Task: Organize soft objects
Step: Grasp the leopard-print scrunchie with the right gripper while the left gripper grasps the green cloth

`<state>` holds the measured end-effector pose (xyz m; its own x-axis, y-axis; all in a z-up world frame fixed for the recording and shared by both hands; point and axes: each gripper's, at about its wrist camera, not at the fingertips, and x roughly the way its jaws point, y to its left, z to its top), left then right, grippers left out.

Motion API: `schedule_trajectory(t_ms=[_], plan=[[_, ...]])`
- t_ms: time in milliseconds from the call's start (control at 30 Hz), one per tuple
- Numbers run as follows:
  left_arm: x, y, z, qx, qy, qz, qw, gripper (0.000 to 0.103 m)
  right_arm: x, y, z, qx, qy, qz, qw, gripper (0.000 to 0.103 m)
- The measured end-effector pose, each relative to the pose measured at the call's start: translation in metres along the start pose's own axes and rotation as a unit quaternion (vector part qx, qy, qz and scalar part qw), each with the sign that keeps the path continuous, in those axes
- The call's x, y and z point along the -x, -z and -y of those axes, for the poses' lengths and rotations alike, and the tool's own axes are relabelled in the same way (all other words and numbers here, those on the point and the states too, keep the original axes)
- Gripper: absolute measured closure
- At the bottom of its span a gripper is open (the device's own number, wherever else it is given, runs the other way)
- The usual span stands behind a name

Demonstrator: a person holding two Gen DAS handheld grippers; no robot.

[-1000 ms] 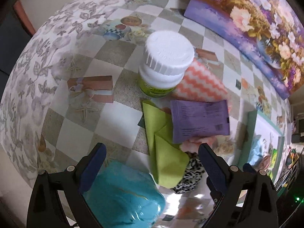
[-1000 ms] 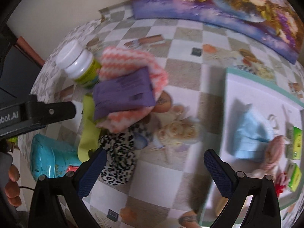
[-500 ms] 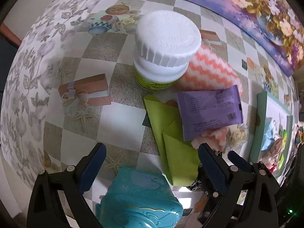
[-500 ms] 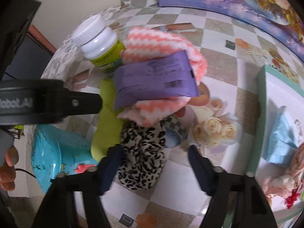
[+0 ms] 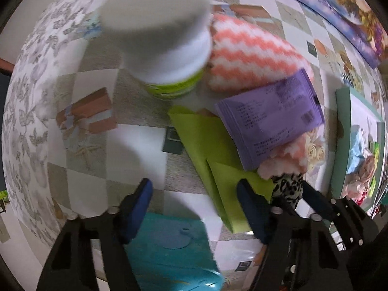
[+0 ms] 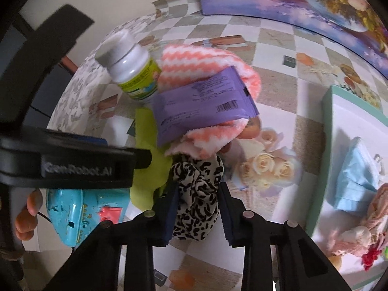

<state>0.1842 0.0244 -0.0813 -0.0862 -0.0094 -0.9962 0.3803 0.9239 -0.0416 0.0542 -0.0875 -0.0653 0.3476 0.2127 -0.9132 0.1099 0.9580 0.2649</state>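
My right gripper [image 6: 197, 203] is closing its jaws, and both pads press on a leopard-print scrunchie [image 6: 196, 194] lying on the tablecloth. Above it a purple packet [image 6: 201, 106] rests on a pink-and-white zigzag towel [image 6: 201, 55], with a green cloth [image 6: 145, 140] to their left. My left gripper [image 5: 194, 206] points straight down over the table, its jaws closing. Only bare cloth and the top edge of a teal plastic toy [image 5: 169, 249] lie between them. Its right finger overlaps the green cloth [image 5: 213, 145]. The scrunchie [image 5: 288, 186] shows just beyond.
A white bottle with a green label [image 5: 165, 31] stands blurred and close beside the towel [image 5: 249, 55]. A teal-rimmed tray [image 6: 325, 145] on the right holds a light blue cloth [image 6: 359, 169] and a pink soft item [image 6: 373, 211]. A flower painting [image 6: 315, 0] lines the back.
The right jaws went from wide to gripping the leopard-print scrunchie. The left gripper dropped lower towards the bottle and cloths, and its jaws narrowed.
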Motion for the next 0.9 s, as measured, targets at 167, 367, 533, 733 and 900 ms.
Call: schedule_trajectory(t_ms=[167, 367, 533, 733, 900], plan=[[-0.014, 0.000, 0.018, -0.013, 0.012, -0.018, 0.9997, 0.044, -0.001, -0.001, 0.008, -0.014, -0.003, -0.003, 1.000, 0.069], [-0.025, -0.002, 0.038, -0.025, -0.001, -0.025, 0.9994, 0.046, -0.003, -0.004, 0.009, -0.010, 0.010, -0.010, 1.000, 0.069], [-0.029, -0.003, 0.054, -0.026, -0.010, -0.023, 0.9994, 0.046, -0.005, -0.004, 0.012, -0.020, 0.024, -0.005, 0.999, 0.069], [-0.033, 0.007, 0.053, -0.027, -0.002, -0.013, 0.9996, 0.062, -0.003, -0.006, 0.025, -0.037, 0.030, -0.002, 0.999, 0.069], [-0.030, 0.016, 0.069, -0.038, 0.007, 0.001, 0.9992, 0.089, 0.001, -0.005, 0.033, -0.046, 0.030, 0.001, 0.998, 0.069]])
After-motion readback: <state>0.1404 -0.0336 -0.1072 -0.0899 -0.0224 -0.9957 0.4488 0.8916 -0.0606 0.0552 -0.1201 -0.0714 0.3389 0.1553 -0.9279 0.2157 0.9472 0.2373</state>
